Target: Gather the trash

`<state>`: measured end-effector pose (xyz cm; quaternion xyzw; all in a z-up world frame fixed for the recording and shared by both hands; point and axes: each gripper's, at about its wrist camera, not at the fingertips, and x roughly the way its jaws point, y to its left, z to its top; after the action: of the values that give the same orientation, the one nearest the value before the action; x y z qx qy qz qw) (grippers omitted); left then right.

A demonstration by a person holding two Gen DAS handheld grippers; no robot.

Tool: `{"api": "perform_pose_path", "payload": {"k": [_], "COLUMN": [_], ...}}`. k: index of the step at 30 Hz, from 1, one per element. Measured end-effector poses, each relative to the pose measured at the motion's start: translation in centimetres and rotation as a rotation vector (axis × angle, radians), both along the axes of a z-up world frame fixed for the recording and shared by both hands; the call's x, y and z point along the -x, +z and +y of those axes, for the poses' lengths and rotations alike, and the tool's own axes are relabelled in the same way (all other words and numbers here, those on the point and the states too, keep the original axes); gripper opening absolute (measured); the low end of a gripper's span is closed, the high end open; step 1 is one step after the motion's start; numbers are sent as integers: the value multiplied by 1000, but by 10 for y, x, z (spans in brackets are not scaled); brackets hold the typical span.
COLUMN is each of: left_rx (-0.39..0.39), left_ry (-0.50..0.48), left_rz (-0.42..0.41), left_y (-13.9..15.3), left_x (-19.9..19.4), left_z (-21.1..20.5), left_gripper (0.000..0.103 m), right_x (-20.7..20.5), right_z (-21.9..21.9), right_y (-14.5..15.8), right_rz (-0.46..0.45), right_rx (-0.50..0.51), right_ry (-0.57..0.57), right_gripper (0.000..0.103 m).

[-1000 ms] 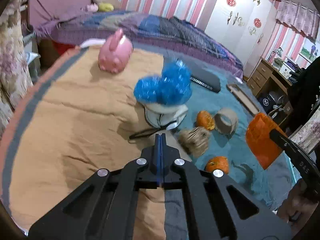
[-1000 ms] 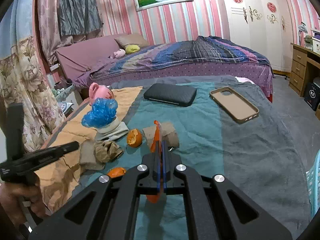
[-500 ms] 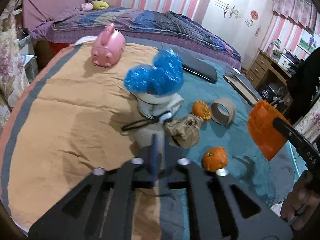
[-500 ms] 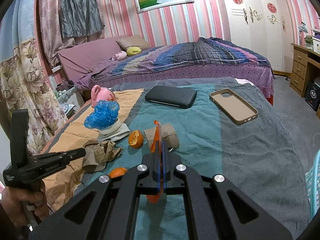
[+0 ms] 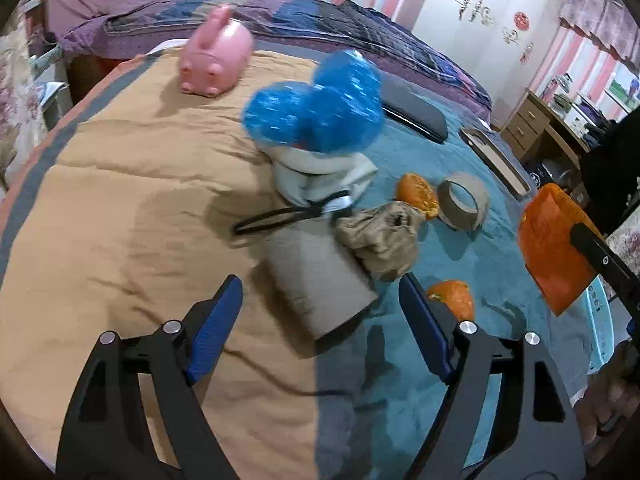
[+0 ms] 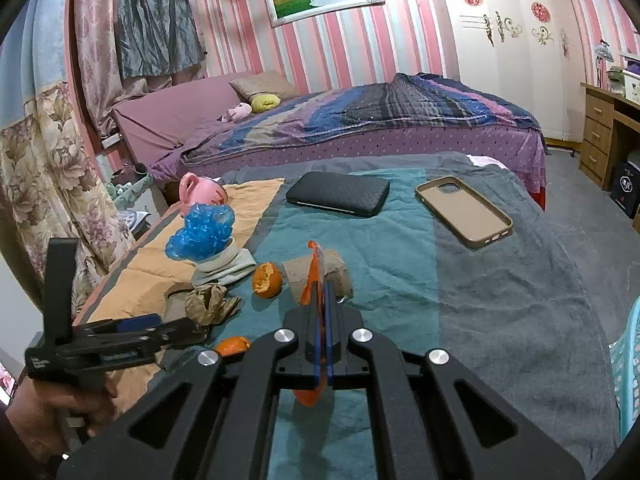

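We hold the left gripper [image 5: 320, 312] spread wide, a grey cardboard piece [image 5: 320, 280] lying between its fingers. We keep the right gripper [image 6: 322, 280] clamped on an orange wrapper [image 6: 314, 276]; a turquoise basket's [image 6: 628, 368] rim shows far right, contents hidden.

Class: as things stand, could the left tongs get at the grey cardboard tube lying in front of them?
Probably yes. The left tongs are open, and the cardboard tube lies between their tips with nothing on top; only crumpled brown paper touches its far end.

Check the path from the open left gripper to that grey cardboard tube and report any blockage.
Nothing visible blocks it. The left gripper is open with the grey cardboard tube lying just ahead between its fingers; crumpled brown paper touches the tube's far right side.
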<state>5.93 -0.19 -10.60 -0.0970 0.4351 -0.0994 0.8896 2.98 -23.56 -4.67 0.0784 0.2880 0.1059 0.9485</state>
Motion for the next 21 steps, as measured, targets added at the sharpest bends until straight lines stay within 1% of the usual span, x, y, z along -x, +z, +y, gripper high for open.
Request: {"api": "perform_pose_path", "payload": {"k": [1,2,3,4,6,8,9,12,16,19,21], "left_rx": [2,9,19,31,48,46,48,53,62,76,70], "left_ry": [-17,-23,-20,-19,-13,-5,0,13,21,9,0], "left_rz": [6,12,10,7,-5,-21,-29,-37,-58,-96,-134], "left_y": [-2,-4,-4,-2,2,8,10,13,20,30,40], "left_x": [-3,-5,-6,-6,-4,0,2,6,10,17,23], "left_z": [-4,-6,-7,-6,-3,0,2,9,17,20,21], "left_gripper": [59,45,38,32,26,25,21,16,14,14,14], "right_x": [0,1,0,0,1,2,3,2,1,1,1], "right_z": [-1,-2,-2,-2,-5,-9,-10,-14,-12,-8,-7], "right_y": [0,1,0,0,2,3,4,4,3,3,2], "right_rz": [2,2,3,4,3,-1,-4,-3,2,-2,0], "right_rx": [-1,-2,-1,-2,-7,-8,-9,-12,-12,-3,-1], "right_ry": [0,1,0,-1,-1,-2,-3,-11,-2,9,14], "right_gripper": [1,1,1,1,1,1,1,1,1,1,1]}}
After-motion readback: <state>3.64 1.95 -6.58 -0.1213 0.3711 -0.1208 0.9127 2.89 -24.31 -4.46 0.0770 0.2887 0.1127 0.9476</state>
